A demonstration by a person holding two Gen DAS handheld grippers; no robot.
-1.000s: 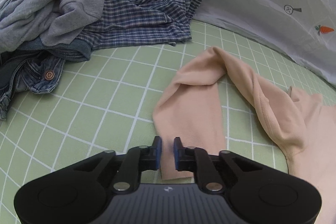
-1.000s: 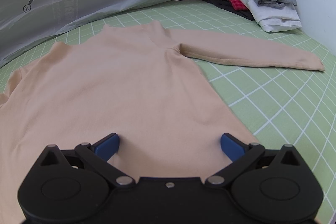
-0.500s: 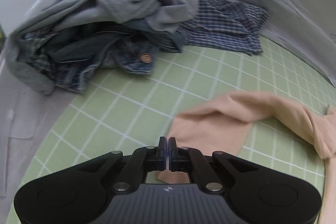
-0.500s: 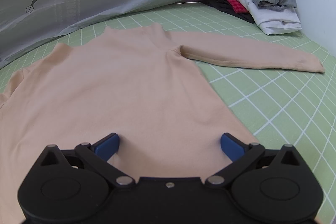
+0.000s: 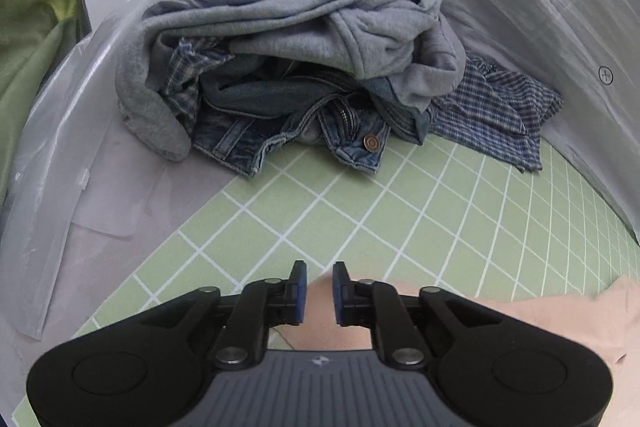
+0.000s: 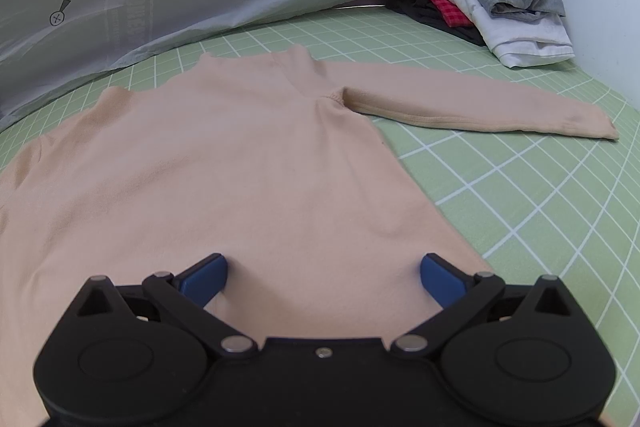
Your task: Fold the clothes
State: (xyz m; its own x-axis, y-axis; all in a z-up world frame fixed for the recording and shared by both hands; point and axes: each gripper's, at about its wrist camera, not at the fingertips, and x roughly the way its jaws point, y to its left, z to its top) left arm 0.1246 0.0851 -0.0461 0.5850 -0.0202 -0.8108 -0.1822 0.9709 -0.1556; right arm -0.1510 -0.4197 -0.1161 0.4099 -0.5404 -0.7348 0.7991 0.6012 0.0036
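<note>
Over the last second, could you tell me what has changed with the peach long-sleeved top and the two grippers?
The left gripper pinched the peach long-sleeved top's sleeve end and dragged it outward toward the green grid mat's edge; its jaws are now opening, releasing it. The right gripper stayed wide open above the top's body.

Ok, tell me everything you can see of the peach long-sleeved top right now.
The peach top looks like a soft, thin knit with a high neck. It lies flat on the green grid sheet, body smooth, one sleeve stretched out straight toward the folded stack. The right tongs hover wide open over its lower body. Its other sleeve end lies beneath the left tongs, whose jaws are opening with the cloth between them.
</note>
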